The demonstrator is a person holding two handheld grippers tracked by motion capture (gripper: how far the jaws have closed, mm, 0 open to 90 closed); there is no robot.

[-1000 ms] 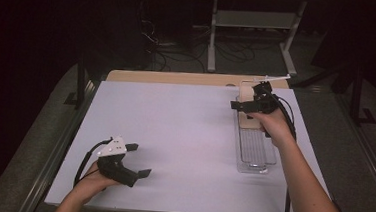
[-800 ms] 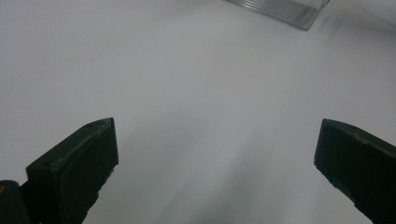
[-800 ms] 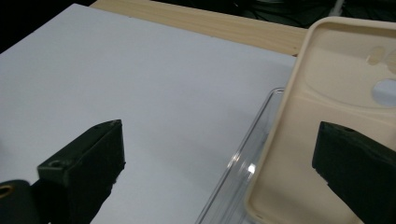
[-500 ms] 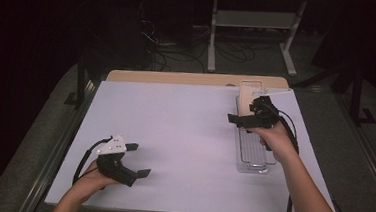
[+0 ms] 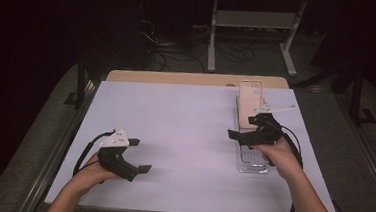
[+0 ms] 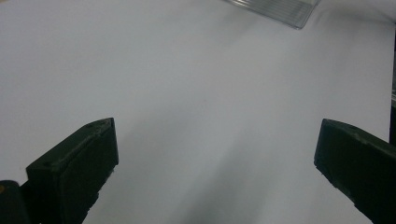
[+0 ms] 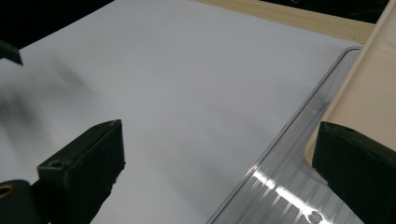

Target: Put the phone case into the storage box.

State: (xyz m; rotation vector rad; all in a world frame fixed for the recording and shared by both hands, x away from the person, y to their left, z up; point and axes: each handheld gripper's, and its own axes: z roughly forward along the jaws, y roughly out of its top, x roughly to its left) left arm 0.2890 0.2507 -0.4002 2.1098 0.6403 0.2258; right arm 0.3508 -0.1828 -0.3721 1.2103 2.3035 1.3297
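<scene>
The right claw (image 5: 244, 135), jaws spread wide and empty, hovers over the clear tray (image 5: 252, 163) near the surface's right edge, beside the beige phone case (image 5: 250, 103) propped at the tray's far end; a careless closing approach could topple the case or shift the tray, while the left claw (image 5: 140, 158) sits open near the front-left corner.

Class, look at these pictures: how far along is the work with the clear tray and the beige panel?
Done: the beige panel already stands in the clear tray. In hand: the right claw hovers open above the tray, holding nothing. Left: no grasp yet; the left claw rests open on the white table.
</scene>
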